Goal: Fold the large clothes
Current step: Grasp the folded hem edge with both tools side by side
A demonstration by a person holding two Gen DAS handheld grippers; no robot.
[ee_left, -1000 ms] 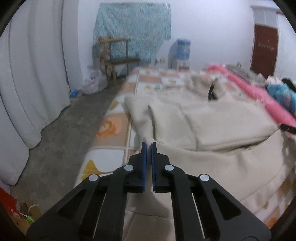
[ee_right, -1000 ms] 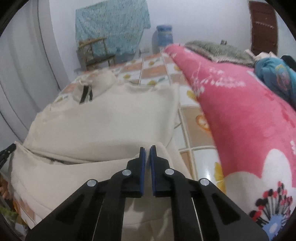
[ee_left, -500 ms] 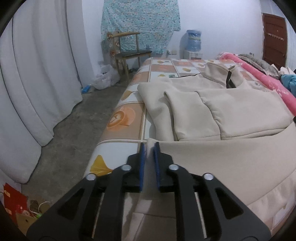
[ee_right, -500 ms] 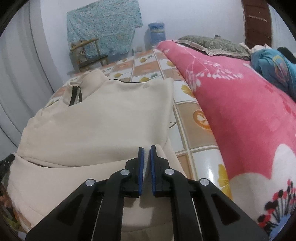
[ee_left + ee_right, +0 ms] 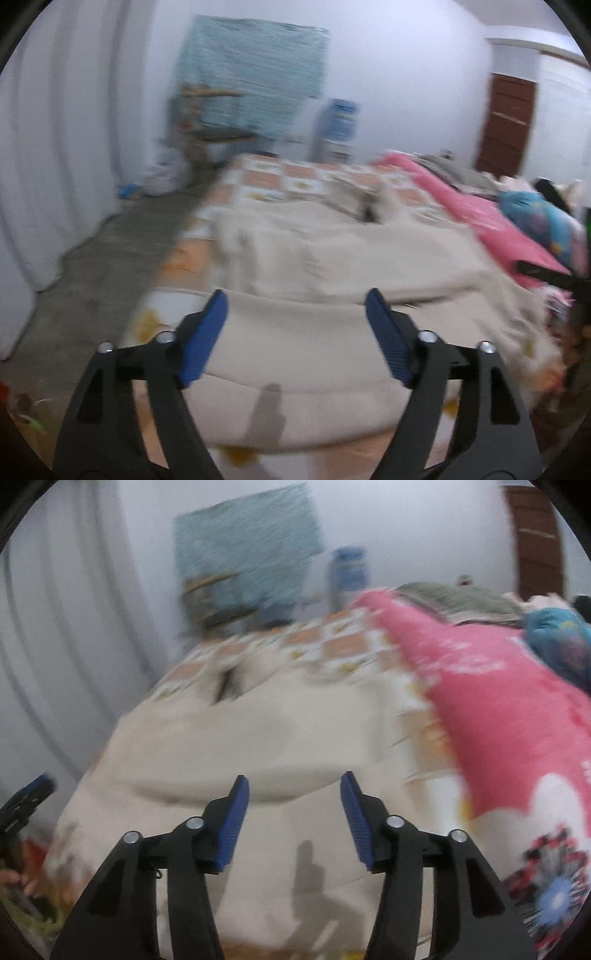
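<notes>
Both grippers are hanging released over the bed (image 5: 266, 184), each with its blue pads spread wide and nothing between them. Beneath the left gripper (image 5: 297, 314) and the right gripper (image 5: 294, 794), the cream garment (image 5: 325, 258) is lying flat on the checked bedsheet, filling the near half of the bed, with its lower part folded up over the body so that a rounded fold edge is running along the near edge of the bed. Its collar (image 5: 236, 675) is pointing toward the far end. A pink blanket (image 5: 480, 701) is lying along the bed's right edge, just beside the garment. Motion blur is softening both views. At the far wall a blue cloth (image 5: 251, 74) is hanging beside a water dispenser (image 5: 338, 125).
</notes>
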